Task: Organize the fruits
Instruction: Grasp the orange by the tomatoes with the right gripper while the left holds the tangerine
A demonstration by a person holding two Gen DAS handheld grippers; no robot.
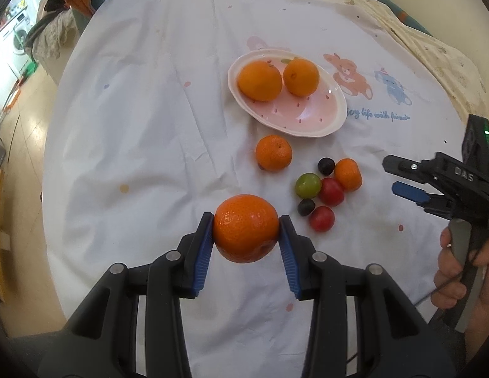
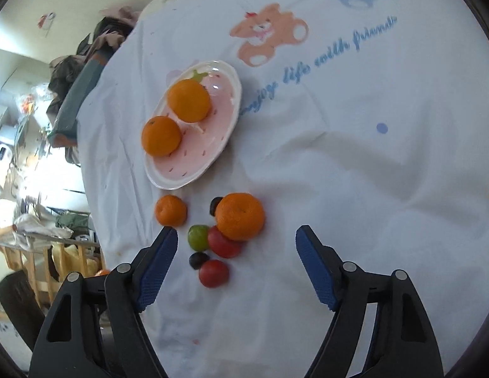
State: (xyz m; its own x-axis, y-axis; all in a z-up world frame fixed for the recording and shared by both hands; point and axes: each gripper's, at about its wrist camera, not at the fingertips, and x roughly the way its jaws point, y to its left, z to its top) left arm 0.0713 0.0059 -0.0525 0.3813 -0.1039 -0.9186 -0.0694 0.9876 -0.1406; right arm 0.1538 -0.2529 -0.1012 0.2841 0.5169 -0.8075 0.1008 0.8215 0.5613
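Above the near middle of the cloth-covered surface (image 1: 124, 126), the left gripper (image 1: 246, 230) has a round orange mandarin (image 1: 246, 228) pinched between its blue-padded jaws, its axis unclear. The right gripper (image 2: 236, 242) hovers with jaws wide apart and bare, just short of the loose small fruits (image 2: 213, 249) beside the oval pink plate (image 2: 209, 154)

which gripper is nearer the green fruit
Right. The right gripper hovers open just short of the green fruit. The left gripper holds an orange farther off to the side.
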